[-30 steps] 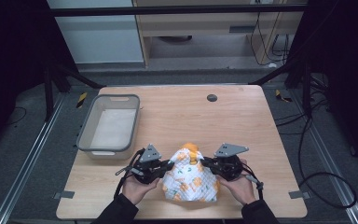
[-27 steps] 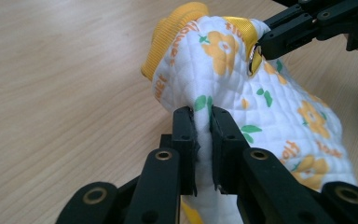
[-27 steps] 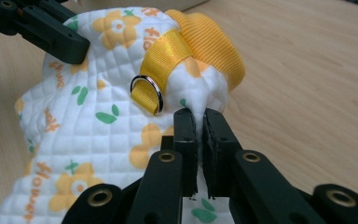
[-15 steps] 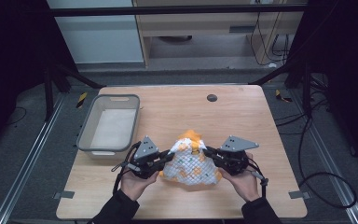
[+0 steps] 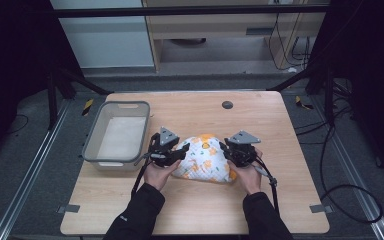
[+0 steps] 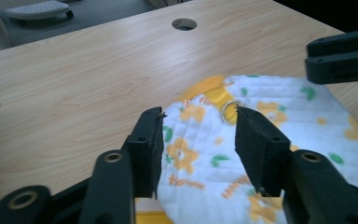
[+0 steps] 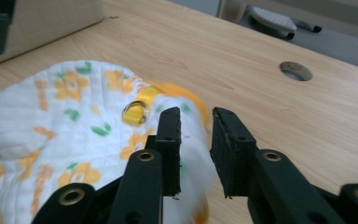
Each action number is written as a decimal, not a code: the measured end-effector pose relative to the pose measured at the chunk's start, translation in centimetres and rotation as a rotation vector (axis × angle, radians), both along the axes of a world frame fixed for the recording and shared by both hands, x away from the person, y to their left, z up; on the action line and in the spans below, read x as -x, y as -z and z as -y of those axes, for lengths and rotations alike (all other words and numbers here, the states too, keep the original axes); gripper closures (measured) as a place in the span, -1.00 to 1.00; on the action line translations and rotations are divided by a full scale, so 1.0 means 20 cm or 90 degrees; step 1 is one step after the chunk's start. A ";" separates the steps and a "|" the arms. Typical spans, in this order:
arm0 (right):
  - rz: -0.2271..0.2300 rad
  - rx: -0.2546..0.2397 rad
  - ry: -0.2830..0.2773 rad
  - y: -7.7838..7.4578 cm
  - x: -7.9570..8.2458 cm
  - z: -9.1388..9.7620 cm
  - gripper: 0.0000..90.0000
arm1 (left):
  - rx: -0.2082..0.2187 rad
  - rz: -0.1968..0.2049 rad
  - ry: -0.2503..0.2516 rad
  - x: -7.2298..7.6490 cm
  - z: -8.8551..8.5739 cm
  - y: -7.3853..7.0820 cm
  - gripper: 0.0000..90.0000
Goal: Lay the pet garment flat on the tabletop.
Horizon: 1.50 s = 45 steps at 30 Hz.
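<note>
The flowered cloth (image 5: pixel 203 159) lies bunched on the table (image 5: pixel 280 130) between my two tools, its long axis running across from one to the other; my left gripper (image 5: pixel 180 154) sits at its left edge, jaws just opened, spread above the fabric and gripping nothing; my right gripper (image 5: pixel 226 150) has been opening too, fabric loose between its jaws; both equally near; the grey bin (image 5: pixel 94 141) stands just left.

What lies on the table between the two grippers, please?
In the high view, the flower-print cloth lies flat between the left gripper and the right gripper; both sets of jaws have just been opening and stand apart, off the fabric.
</note>
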State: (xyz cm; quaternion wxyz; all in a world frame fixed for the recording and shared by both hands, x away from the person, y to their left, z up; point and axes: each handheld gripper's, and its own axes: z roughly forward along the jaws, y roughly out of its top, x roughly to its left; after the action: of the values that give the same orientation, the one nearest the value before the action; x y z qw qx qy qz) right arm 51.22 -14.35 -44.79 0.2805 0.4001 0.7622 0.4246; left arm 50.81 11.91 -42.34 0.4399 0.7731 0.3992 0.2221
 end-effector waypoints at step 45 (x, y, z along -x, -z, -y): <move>-0.116 0.046 -0.149 0.24 0.33 0.12 0.36 | -0.120 -0.071 0.086 0.21 -0.14 0.32 0.04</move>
State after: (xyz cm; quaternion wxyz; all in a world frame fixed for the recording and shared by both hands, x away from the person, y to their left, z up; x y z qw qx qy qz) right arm 44.57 -16.79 -49.58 0.1730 0.3354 0.8407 0.3884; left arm 46.64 14.71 -48.84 0.3563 0.8475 0.3470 0.1854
